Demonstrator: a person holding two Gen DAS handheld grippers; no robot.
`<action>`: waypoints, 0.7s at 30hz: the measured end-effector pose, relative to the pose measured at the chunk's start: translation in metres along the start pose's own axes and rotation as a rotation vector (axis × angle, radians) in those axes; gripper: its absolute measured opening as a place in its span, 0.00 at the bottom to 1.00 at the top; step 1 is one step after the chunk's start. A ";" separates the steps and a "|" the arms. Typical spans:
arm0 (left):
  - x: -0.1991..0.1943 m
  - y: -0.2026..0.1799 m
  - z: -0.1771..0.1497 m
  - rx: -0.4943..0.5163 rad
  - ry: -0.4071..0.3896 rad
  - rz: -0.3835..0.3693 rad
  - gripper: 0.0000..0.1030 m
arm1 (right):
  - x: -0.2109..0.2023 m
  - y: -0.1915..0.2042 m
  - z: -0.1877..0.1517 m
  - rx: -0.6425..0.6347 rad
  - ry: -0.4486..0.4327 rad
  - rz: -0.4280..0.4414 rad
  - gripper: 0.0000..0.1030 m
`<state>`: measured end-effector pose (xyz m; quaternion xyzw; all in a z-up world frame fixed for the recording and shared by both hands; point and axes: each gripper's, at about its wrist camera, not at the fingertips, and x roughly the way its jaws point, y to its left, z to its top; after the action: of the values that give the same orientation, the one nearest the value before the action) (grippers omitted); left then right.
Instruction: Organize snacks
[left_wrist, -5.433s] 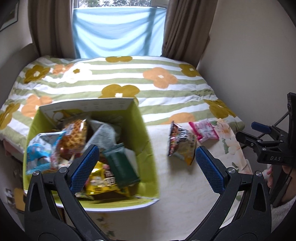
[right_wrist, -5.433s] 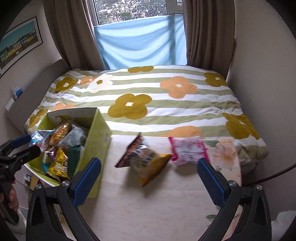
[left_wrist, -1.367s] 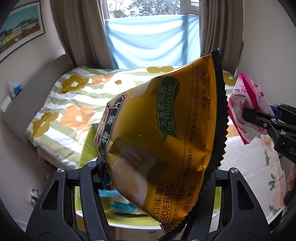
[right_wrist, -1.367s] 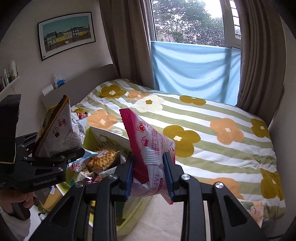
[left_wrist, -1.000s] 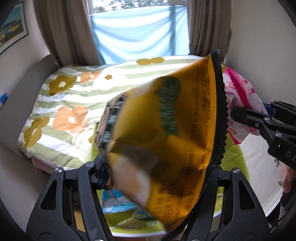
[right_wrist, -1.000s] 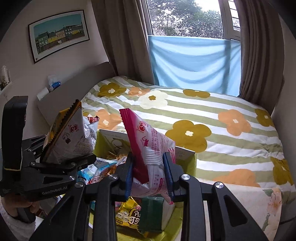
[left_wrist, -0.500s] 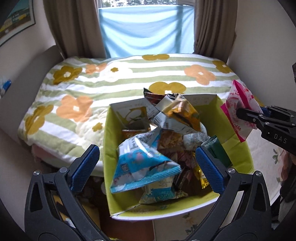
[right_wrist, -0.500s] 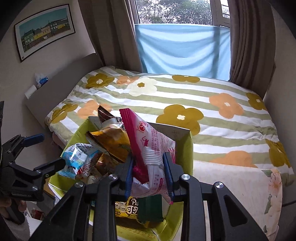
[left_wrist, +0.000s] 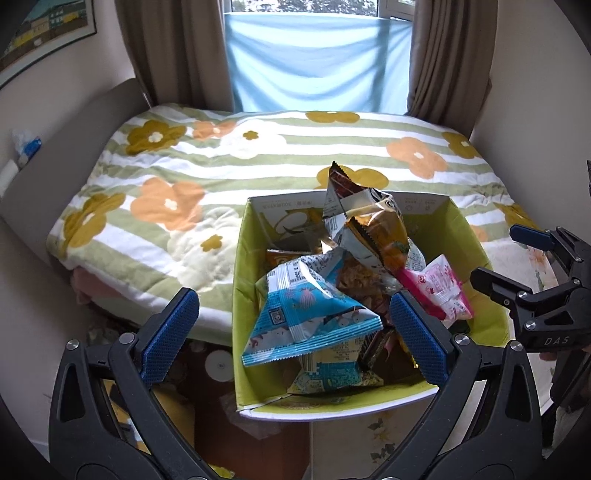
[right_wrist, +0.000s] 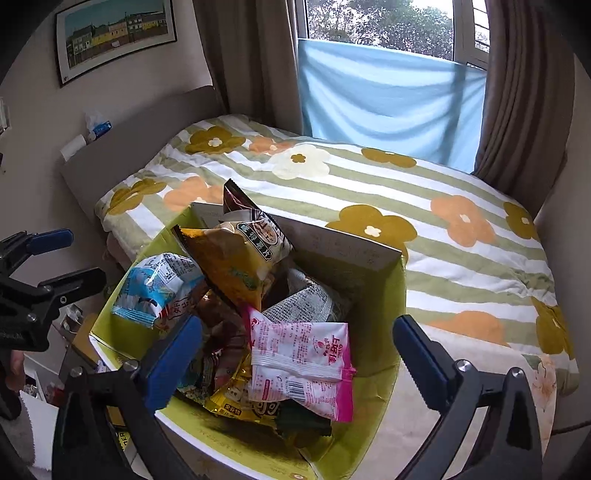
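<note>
A second ago both tools carried a bag: the left hand-held gripper (left_wrist: 293, 332) pinched a yellow chip bag (left_wrist: 380, 236) that filled its view, and the right hand-held gripper (right_wrist: 295, 354) pinched a pink snack packet (right_wrist: 299, 365). Now both bags lie in the green cardboard box (left_wrist: 243, 295) and nothing is between either pair of jaws. The left gripper's jaws opened first and now stand spread wide. The right gripper's jaws have just been opening and are also spread wide, and the pink packet has dropped from them.

In the left wrist view, the box fills the lower centre and right of the frame. The chip bag stands tilted at the box's far side, in the upper middle of the pile, above a light-blue snack bag (left_wrist: 310, 314) that lies between the blue pads. The pink packet (left_wrist: 439, 290) rests at the box's right side, just above the right pad. The right gripper (left_wrist: 524, 266) shows at the right edge, apart from the packet.

In the right wrist view, the pink packet lies on top of the pile between the two pads, low in the centre, touching neither. The chip bag (right_wrist: 236, 266) leans above it, towards the upper left. The left gripper (right_wrist: 48, 254) sits at the left edge. Behind the box is the bed (right_wrist: 443, 236) with its flowered blanket.
</note>
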<state>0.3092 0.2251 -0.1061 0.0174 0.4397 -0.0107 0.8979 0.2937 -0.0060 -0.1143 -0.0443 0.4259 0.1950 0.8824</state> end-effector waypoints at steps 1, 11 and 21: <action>0.000 0.000 -0.001 -0.004 0.003 -0.001 1.00 | -0.002 -0.002 -0.001 0.010 -0.008 0.002 1.00; -0.007 -0.011 -0.002 0.017 -0.017 -0.026 0.99 | -0.030 -0.005 -0.004 0.043 -0.111 -0.018 1.00; -0.076 -0.064 -0.011 0.030 -0.139 -0.020 0.99 | -0.117 -0.036 -0.022 0.120 -0.222 -0.099 1.00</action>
<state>0.2519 0.1619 -0.0541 0.0258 0.3764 -0.0274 0.9257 0.2253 -0.0799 -0.0416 0.0096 0.3338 0.1293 0.9337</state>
